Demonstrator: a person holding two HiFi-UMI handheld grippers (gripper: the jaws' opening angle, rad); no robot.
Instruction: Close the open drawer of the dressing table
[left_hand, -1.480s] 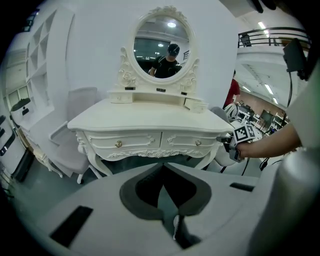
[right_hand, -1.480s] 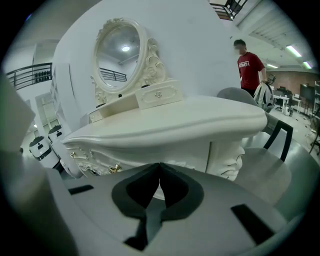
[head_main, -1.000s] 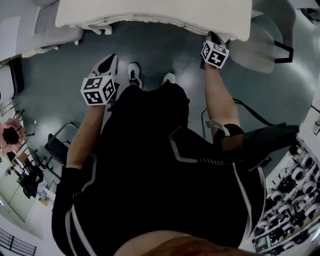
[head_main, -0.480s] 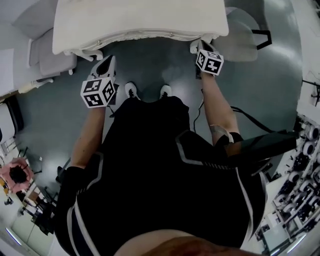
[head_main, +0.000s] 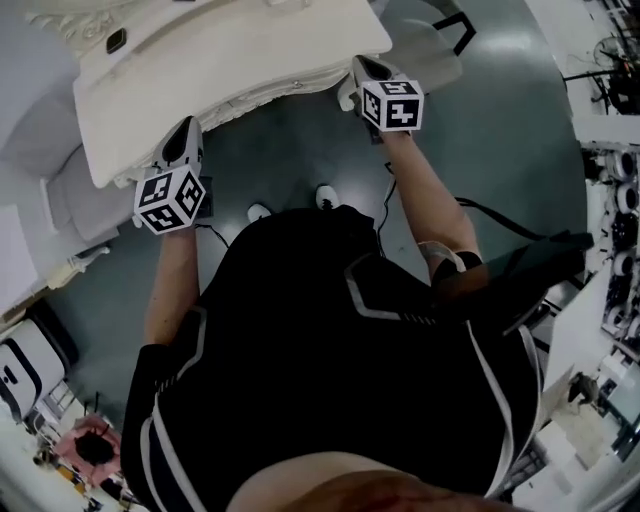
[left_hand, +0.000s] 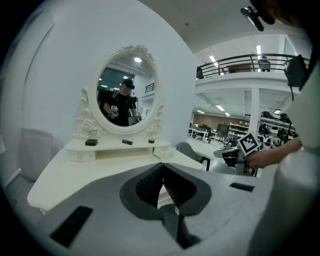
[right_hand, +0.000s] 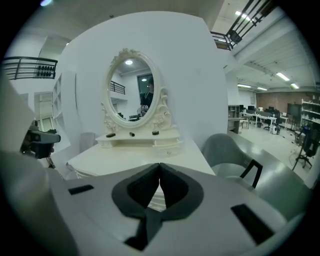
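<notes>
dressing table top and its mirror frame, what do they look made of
Dressing table top: probably painted wood or board, cream with a satin finish; it looks smooth, opaque and evenly coloured, with only soft reflections. Mirror frame: carved wood or moulded resin in the same cream paint; scrolls and rosettes stand out in relief. The pictures cannot settle which.

The mirror (right_hand: 131, 90) stands at the back of the dressing table (head_main: 230, 60), above a low shelf (right_hand: 137, 139) holding three small things (right_hand: 131, 133). A chair (right_hand: 227, 150) stands just right of the table. The person (head_main: 330, 350) stands before it, left gripper (head_main: 185, 135) at its front left, right gripper (head_main: 362, 72) at its front right corner.
</notes>
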